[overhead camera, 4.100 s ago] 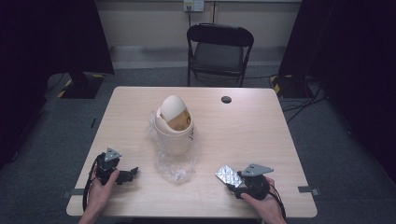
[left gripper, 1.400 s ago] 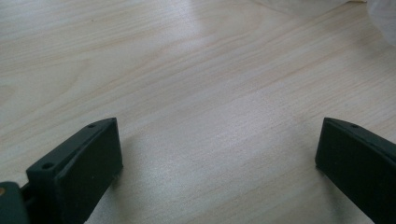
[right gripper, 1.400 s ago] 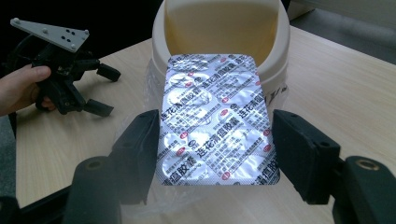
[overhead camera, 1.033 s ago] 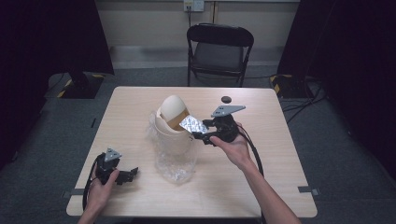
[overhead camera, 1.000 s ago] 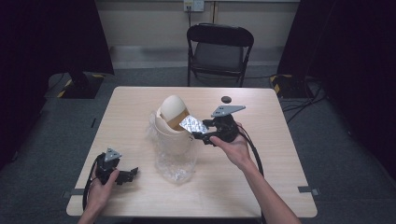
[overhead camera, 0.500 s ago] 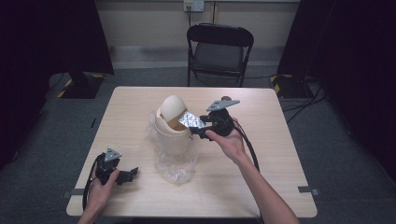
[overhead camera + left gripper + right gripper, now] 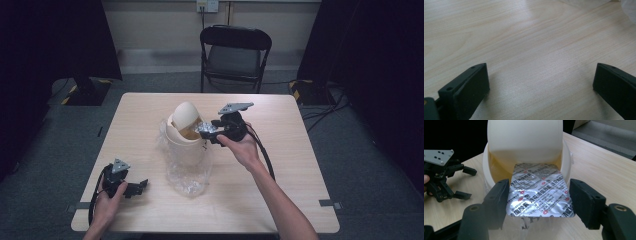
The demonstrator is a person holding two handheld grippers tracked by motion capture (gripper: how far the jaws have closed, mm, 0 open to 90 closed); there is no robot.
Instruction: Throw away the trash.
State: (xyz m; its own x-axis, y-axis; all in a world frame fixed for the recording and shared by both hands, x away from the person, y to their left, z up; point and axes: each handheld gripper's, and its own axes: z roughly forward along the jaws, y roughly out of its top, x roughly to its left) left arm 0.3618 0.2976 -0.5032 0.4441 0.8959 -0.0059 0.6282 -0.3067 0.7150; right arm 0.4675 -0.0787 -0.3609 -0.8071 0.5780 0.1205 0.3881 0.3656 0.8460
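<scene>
Feeding a foil blister pack (image 7: 540, 191) into the swing-lid opening of the cream bin (image 7: 524, 145): right tool (image 7: 540, 202) has its jaws on the pack's two side edges, so it grips the pack, with the pack's front edge already under the tilted lid flap (image 7: 524, 140). In the high view the right tool (image 7: 212, 131) sits at the bin's mouth (image 7: 190, 132), near the middle of the surface (image 7: 300, 190).

Left tool (image 7: 540, 82): jaws spread wide, nothing between them, resting low over bare wood at the near left corner (image 7: 131, 186).

Risks, as judged from this position:
- Pack is only partly inside. Letting go now may leave it perched on the rim; it could slide back out and drop onto the surface.
- Flap looks free to swing. If it swings back against the foil, it may pinch or flick the pack outward.
- Grip is on thin edges only. A push against the flap could buckle the pack or let it slip sideways out of the jaws.
- Bin stands unsupported, with a clear plastic liner (image 7: 187, 175) bunched round its base. A forward shove might tip or skid it, since the left tool is well apart and not bracing it.
</scene>
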